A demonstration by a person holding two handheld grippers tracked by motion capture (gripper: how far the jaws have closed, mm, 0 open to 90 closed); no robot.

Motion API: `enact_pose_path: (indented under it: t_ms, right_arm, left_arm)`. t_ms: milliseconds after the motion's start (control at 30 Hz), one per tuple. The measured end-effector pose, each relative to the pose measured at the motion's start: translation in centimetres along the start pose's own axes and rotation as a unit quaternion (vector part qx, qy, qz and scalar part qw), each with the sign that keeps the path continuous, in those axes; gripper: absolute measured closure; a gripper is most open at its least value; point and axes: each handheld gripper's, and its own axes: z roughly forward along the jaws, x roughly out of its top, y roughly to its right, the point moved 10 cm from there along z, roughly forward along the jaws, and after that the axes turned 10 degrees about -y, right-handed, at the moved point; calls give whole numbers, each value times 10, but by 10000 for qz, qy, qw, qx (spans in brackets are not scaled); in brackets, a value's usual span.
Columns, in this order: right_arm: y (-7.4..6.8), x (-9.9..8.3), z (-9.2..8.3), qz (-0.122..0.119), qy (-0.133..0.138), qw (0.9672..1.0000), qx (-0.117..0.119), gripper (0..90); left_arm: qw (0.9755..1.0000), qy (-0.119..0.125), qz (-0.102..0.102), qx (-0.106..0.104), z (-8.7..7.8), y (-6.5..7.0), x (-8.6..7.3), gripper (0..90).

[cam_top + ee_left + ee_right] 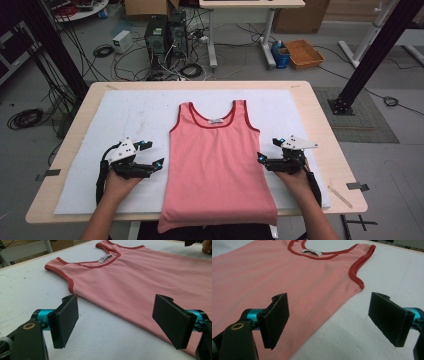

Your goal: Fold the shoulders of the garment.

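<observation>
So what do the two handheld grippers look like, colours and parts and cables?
Both are black. The left gripper and right gripper each carry a grey three-cornered plate on top and small teal-blue fittings near the tips. A black cable trails back from each along the forearm. Up close, each has two flat, rectangular black pads on teal mounts, with a brass-coloured ring on the black body. No sleeves show on the forearms.

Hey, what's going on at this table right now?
A person holds a gripper in each hand on either side of a pink tank top that lies flat, neck away from them, on a white mat covering the table. The left gripper is beside the top's left edge and the right gripper beside its right edge. Both have their jaws open with nothing between them, so the top is not yet grasped. Its hem hangs over the near table edge.
</observation>
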Motion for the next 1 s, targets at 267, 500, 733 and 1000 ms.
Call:
enact_pose_path:
  t_ms: [267,500,733,1000]
  right_arm:
    - [1,0,-1,71,51,9999,73,168]
    - [1,1,-1,59,45,9999,73,168]
    - [4,0,0,268,-88,9995,116,168]
    - [4,4,-3,303,-121,9993,176,168]
  left_arm:
    - [10000,-15,22,34,0,0,0,210]
    - [10000,-5,-32,84,0,-2,0,210]
    - [10000,10,-3,53,0,-1,0,210]
    - [10000,1,18,78,0,-1,0,210]
